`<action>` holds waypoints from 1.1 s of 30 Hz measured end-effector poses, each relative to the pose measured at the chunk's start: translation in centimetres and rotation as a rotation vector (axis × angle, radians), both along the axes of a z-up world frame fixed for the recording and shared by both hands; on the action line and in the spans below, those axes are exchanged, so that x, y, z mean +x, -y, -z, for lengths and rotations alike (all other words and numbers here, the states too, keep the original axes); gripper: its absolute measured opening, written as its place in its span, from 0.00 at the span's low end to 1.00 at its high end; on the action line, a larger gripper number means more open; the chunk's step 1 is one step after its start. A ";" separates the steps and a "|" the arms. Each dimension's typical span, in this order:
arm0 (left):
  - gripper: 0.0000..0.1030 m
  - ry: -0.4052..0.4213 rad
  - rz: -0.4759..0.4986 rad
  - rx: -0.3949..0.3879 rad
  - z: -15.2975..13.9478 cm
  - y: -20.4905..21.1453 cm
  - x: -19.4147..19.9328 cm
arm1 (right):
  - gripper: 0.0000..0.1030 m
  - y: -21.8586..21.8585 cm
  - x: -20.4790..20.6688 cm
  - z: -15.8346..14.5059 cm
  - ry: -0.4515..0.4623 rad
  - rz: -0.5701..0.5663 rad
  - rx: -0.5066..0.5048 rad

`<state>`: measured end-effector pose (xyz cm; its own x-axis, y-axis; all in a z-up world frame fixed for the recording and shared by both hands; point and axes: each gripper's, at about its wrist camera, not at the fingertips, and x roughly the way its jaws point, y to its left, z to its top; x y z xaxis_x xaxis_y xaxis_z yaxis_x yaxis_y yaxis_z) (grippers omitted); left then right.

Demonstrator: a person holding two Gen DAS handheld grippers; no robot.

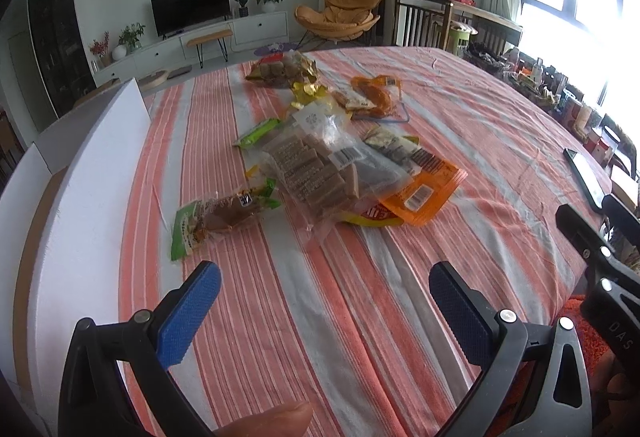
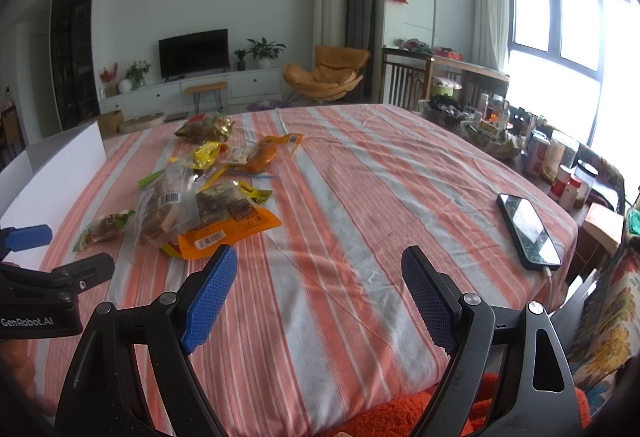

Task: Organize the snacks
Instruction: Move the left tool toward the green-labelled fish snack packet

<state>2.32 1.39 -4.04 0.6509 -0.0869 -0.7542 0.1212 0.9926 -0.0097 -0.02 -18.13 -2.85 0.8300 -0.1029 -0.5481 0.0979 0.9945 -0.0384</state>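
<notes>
We hold the left gripper [image 1: 325, 311] and the right gripper [image 2: 318, 295] above the near edge of the striped orange-and-grey tablecloth [image 2: 360, 197], each with its blue, knurled rubber pads spread wide and nothing between them. The snacks lie loose ahead, left of centre: a crinkled clear bag of brown bars [image 1: 316, 173] overlaps a glossy orange pouch [image 1: 420, 197], a green-edged packet [image 1: 212, 223] sits nearest the left gripper, and smaller gold and orange wrappers trail farther back. A flat black phone [image 2: 528, 231] rests near the cloth's right edge, and a white board-walled box [image 1: 80, 189] stands at the left.
</notes>
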 end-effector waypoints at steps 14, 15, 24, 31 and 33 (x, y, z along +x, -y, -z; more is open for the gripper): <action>1.00 -0.127 -0.015 0.017 3.4 -1.0 2.6 | 0.84 0.0 0.1 0.1 -0.005 0.000 0.009; 1.00 -0.139 -0.017 0.013 3.7 -1.2 3.0 | 0.84 0.1 0.1 0.1 -0.006 0.000 0.013; 1.00 -0.214 -0.053 -0.006 6.2 -3.4 4.5 | 0.84 -0.1 2.7 1.8 -0.193 -0.040 0.201; 1.00 -0.205 -0.054 0.019 6.9 -4.1 4.1 | 0.84 -5.0 9.0 2.4 -0.274 -0.120 0.088; 1.00 -0.196 -0.053 0.019 6.9 -4.3 4.0 | 0.84 -6.0 10.7 2.7 -0.280 -0.084 0.044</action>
<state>6.27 5.67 -10.94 0.4948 -0.0410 -0.8681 0.0660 0.9978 -0.0096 10.73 -12.10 -5.52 0.6507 -0.0113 -0.7593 0.0065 0.9999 -0.0093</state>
